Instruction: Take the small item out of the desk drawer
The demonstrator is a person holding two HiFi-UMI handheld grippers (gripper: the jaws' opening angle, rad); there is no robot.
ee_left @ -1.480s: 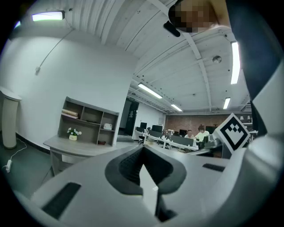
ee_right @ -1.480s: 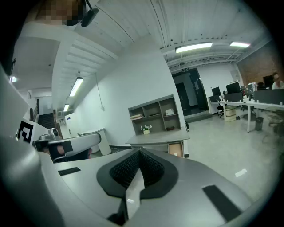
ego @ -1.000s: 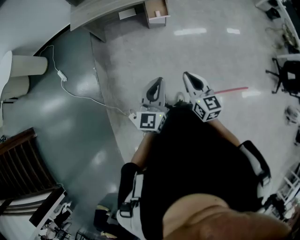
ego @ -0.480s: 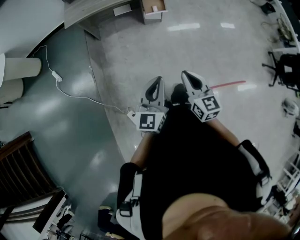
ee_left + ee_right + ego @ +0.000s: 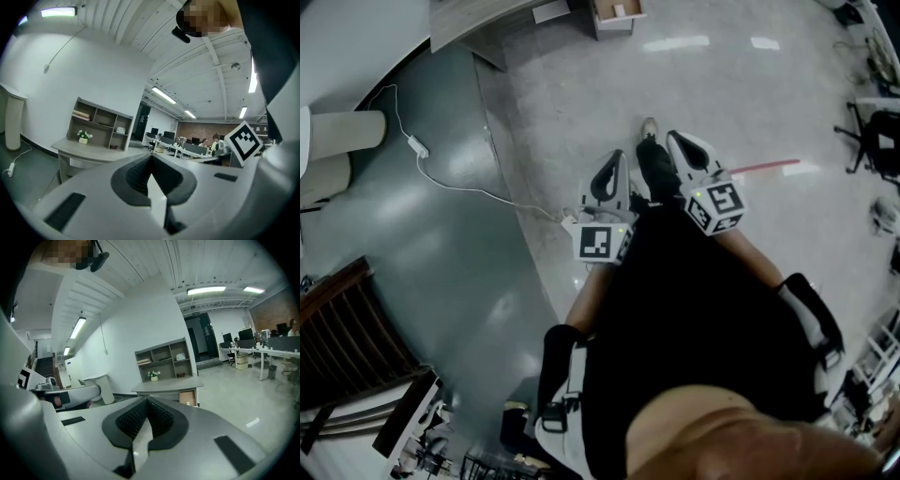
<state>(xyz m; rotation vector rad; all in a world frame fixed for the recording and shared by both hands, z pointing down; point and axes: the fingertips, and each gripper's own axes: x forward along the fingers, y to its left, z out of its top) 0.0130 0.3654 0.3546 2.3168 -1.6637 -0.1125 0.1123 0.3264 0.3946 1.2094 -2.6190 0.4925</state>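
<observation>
Both grippers are held out at waist height over the floor, far from the desk. My left gripper [image 5: 609, 180] is shut and holds nothing; its jaws [image 5: 151, 161] meet in the left gripper view. My right gripper [image 5: 689, 157] is also shut and bare, with its jaws [image 5: 146, 404] pressed together. The grey desk [image 5: 478, 21] stands at the top edge of the head view, its drawer [image 5: 614, 13] pulled open. The right gripper view shows the same desk [image 5: 166, 386] with a shelf unit on top and the open drawer [image 5: 188, 398]. What lies in the drawer is too small to tell.
The person's shoe [image 5: 649, 129] shows between the grippers. A white cable with an adapter [image 5: 417, 145] trails across the dark floor at left, beside a pale column [image 5: 342, 131]. An office chair [image 5: 872, 141] stands at the right. A red strip [image 5: 764, 169] lies on the floor.
The person has stepped forward: a foot now shows between the grippers, and the desk and drawer sit a little nearer the top edge. Both grippers stayed shut.
</observation>
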